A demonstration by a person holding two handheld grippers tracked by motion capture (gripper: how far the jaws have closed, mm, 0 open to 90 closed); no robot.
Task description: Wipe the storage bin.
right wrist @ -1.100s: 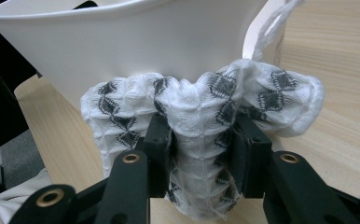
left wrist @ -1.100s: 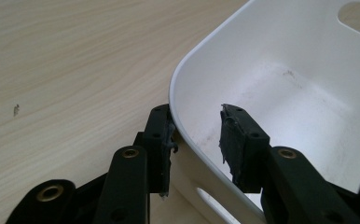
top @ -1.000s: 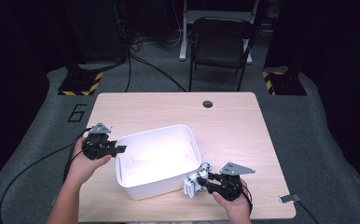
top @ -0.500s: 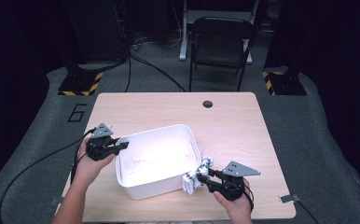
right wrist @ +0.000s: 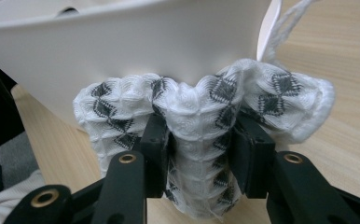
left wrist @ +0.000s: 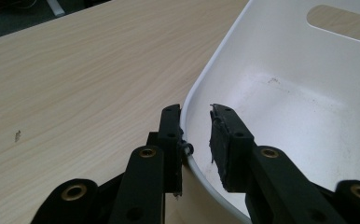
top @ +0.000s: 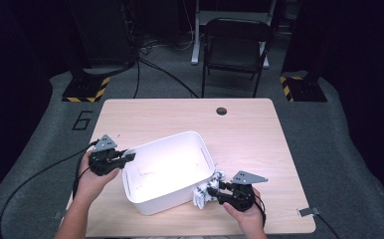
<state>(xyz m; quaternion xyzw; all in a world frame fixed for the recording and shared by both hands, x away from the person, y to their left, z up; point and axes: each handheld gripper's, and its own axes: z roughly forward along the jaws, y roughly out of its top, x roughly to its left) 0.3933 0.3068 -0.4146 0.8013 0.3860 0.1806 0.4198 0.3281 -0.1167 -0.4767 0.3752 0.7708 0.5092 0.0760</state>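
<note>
A white plastic bin (top: 155, 204) sits on the wooden table (top: 249, 134), turned at an angle. My left gripper (top: 129, 157) is at its left rim. Its jaws have just been closing and straddle the rim (left wrist: 225, 51). In the left gripper view (left wrist: 196, 114) the outer pad touches the wall and the inner pad stands a little off it. My right gripper (top: 211, 191) is at the bin's near right corner, shut on a bunched white cloth with black diamonds (top: 202, 194). The cloth (right wrist: 192, 100) is squeezed between its pads (right wrist: 199, 135), though the jaws have just been easing a little, against the bin's outer wall (right wrist: 122, 42).
The table has a round cable hole (top: 222, 110) near its far edge. A black chair (top: 235, 47) stands on the floor behind it. A small clip (top: 307, 211) sits at the table's near right edge. A cable trails from the left gripper over the table's left side.
My left gripper has moved right onto the bin's rim and its jaws have narrowed around it. The right gripper has stayed by the bin's corner with the cloth.
</note>
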